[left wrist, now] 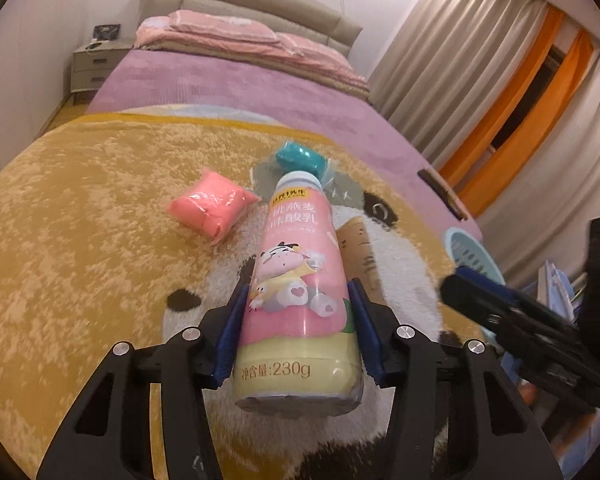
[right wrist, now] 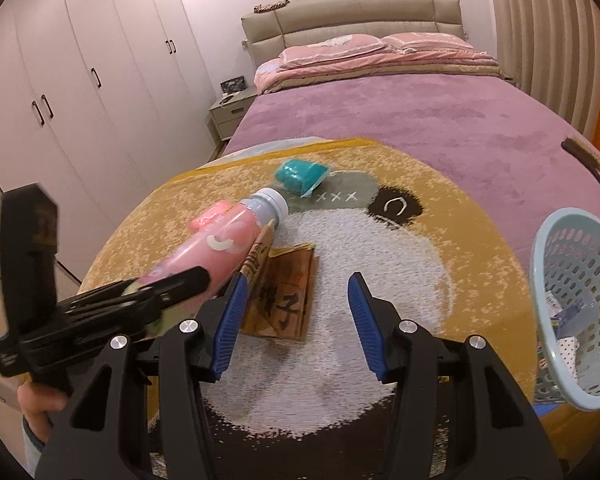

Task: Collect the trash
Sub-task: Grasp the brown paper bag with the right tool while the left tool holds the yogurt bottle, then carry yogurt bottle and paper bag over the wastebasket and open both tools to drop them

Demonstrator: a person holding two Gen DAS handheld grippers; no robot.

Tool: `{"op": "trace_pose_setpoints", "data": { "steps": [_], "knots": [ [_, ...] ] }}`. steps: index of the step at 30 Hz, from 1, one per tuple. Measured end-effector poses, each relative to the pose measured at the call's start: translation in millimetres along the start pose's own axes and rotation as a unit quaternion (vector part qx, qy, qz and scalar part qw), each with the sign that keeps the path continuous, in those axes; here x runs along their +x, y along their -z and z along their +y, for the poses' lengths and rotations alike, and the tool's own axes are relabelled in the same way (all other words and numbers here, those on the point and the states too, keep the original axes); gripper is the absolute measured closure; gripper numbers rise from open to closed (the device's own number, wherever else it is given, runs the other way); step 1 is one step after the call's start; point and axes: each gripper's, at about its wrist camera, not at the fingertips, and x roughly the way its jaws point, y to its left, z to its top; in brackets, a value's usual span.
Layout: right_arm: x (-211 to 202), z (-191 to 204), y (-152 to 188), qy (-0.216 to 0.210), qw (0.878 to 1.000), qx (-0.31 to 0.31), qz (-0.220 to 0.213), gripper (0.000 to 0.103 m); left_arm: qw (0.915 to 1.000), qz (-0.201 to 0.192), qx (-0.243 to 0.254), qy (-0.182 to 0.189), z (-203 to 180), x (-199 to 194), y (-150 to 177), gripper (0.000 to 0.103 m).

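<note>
My left wrist view shows the label of the bottle head-on, with "230g" printed near its base, and the pink packet lying whole on the blanket; from the right wrist view that packet is mostly hidden behind the bottle, only a pink edge showing. The right view alone gives me the brown paper packet flat on the blanket under the raised bottle, the wardrobe, and the inside of the basket, which holds some scraps; in the left view I catch only the basket's rim at the bed's edge. Both views show the teal packet just beyond the bottle's cap. My left gripper is clamped on the bottle's lower body, both blue pads pressed against its sides, the bottle lifted off the blanket with its cap pointing away. My right gripper stands wide apart, holding nothing, above the blanket beside the brown packet.
</note>
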Motion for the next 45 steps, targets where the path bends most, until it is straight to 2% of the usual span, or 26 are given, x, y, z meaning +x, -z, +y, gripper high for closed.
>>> {"op": "trace_pose_setpoints", "data": {
  "steps": [6,13,18,21,22,23,26,28,35,45],
  "knots": [
    [9,15,0,-0.017,1.000,0.001,0.009,0.054,0.9992,-0.037,-0.012,0.009,4,-33,7,0.055],
    [24,40,7,-0.020,0.999,-0.017,0.022,0.054,0.9962,-0.077,-0.034,-0.018,25,-65,14,0.055],
    [43,49,10,0.006,0.999,-0.027,0.030,0.054,0.9951,-0.085,-0.047,-0.022,37,-72,15,0.055],
    [51,48,10,0.007,0.999,-0.021,0.040,0.054,0.9951,-0.084,-0.045,-0.024,38,-75,17,0.055],
    [52,46,10,0.006,0.999,-0.017,0.040,0.061,0.9952,-0.084,-0.045,-0.023,37,-75,16,0.055],
    [53,45,10,0.009,0.999,-0.017,0.040,0.073,0.9952,-0.084,-0.044,-0.023,36,-75,16,0.055],
    [55,41,10,0.011,0.999,-0.021,0.046,0.092,0.9955,-0.084,-0.040,-0.020,32,-77,18,0.055],
    [51,39,11,0.011,0.999,-0.021,0.040,0.097,0.9956,-0.085,-0.035,-0.018,27,-76,17,0.055],
    [16,20,11,0.010,1.000,-0.008,0.008,0.098,0.9965,-0.083,-0.005,-0.005,-5,-70,11,0.055],
    [-61,-45,5,0.040,0.996,0.041,-0.064,0.098,0.9951,-0.081,0.045,0.034,-73,-51,-4,0.055]
  ]
}}
